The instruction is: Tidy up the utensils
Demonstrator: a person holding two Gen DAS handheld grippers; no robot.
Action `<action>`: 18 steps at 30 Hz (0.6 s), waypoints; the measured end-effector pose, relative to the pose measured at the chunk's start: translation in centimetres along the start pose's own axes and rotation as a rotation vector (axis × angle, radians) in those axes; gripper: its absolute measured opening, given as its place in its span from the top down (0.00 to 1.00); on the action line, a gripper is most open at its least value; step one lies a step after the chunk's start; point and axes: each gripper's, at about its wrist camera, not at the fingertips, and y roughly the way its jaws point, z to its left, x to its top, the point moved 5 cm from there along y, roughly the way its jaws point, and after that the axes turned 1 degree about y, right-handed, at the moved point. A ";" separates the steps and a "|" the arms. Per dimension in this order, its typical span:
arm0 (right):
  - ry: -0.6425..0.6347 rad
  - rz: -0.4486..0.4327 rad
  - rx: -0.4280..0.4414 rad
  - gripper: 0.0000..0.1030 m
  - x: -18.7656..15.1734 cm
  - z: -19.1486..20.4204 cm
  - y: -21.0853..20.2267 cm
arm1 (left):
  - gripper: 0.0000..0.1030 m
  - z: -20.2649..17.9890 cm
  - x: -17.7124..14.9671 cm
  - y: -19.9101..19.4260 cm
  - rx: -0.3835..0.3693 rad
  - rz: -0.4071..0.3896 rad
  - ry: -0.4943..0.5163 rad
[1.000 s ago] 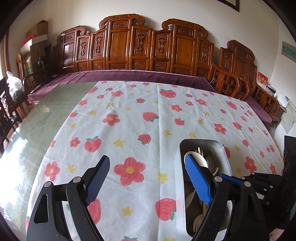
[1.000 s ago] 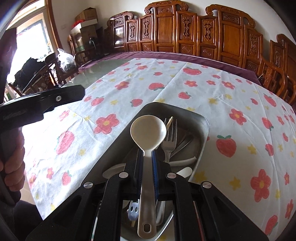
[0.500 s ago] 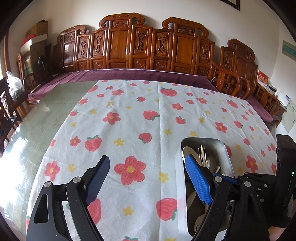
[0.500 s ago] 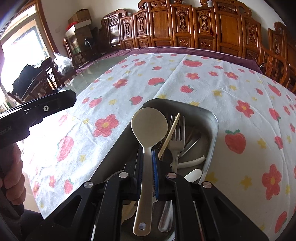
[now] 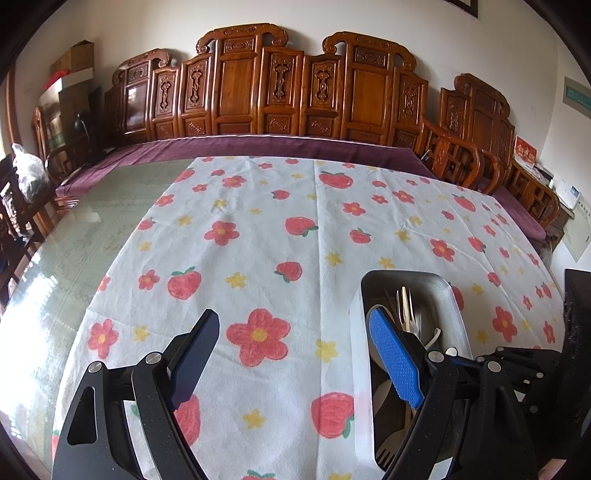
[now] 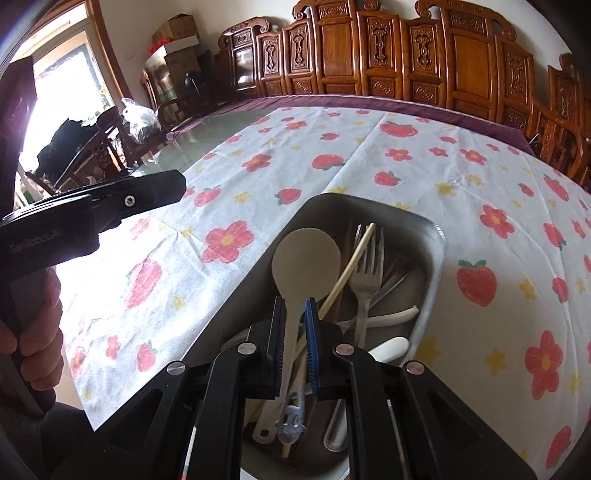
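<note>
Right gripper [image 6: 294,325]: you have it clamped on the beige spoon [image 6: 301,273], above the metal tray [image 6: 436,240].
Left gripper [image 5: 295,354]: jaws apart, empty, over the tablecloth [image 5: 258,240].
Advice: lift the spoon straight; avoid snagging the fork [image 6: 367,269] and chopstick [image 6: 347,273].

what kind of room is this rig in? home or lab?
Most likely a home dining or sitting room: carved wooden chairs line the wall, a floral tablecloth covers a glass-topped table, and a metal tray holds cutlery. Stacked cardboard boxes suggest lived-in storage.
</note>
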 end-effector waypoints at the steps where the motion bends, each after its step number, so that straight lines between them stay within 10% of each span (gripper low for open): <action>1: 0.000 -0.009 -0.007 0.87 0.0 -0.2 -0.5 | 0.22 -0.1 -0.1 0.0 0.001 0.001 0.002; 18: 0.073 -0.172 -0.124 0.78 -3.3 -5.0 -12.8 | 0.10 -4.1 -3.0 -3.9 -0.046 0.004 0.014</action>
